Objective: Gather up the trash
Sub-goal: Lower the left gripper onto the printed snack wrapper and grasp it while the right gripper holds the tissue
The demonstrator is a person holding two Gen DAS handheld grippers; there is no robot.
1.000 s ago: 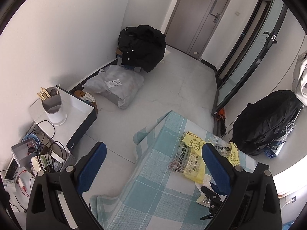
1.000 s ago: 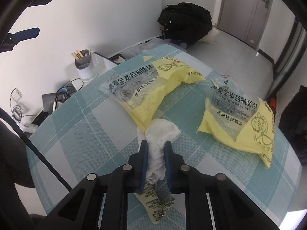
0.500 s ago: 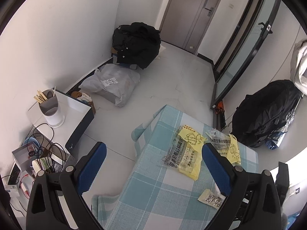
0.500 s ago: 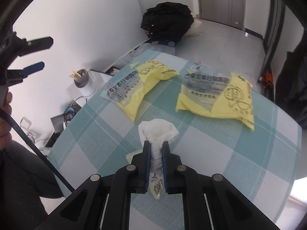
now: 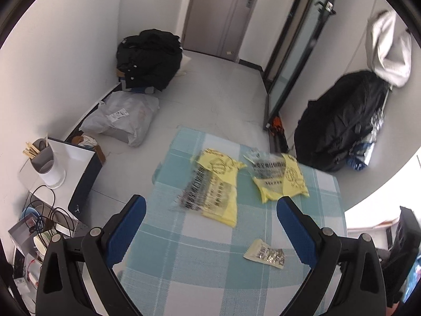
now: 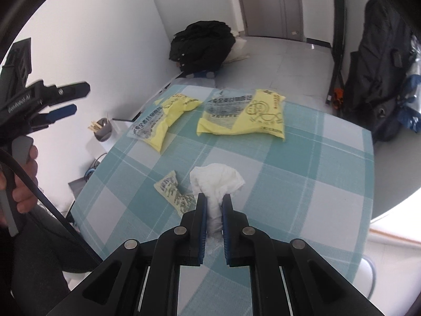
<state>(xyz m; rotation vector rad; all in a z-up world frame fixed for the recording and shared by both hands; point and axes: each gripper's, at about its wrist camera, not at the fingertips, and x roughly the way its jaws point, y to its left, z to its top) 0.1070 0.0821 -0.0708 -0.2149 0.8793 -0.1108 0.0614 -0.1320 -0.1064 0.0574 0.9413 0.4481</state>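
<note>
Left wrist view: my left gripper (image 5: 209, 214) hung high above the checked tablecloth (image 5: 189, 268), fingers spread wide with nothing between them. Below lay two large yellow bread wrappers (image 5: 214, 188) and (image 5: 280, 177), side by side but apart, and a small printed sachet (image 5: 264, 254) nearer me. I judged all three to be thin film: light, limp, slick, likely to slide on the cloth. An edge or a raised crease looked the best place to pinch.

Right wrist view: my right gripper (image 6: 213, 205) was clamped on a crumpled white tissue (image 6: 215, 181), gripped at its twisted lower end, the loose bulk fanning out beyond the fingertips. I judged it soft, nearly weightless and easily torn, so the bunched neck was the sound hold. The sachet (image 6: 175, 193) lay on the cloth just left of the tissue; whether they touched I could not tell. No bin was visible in either view.
</note>
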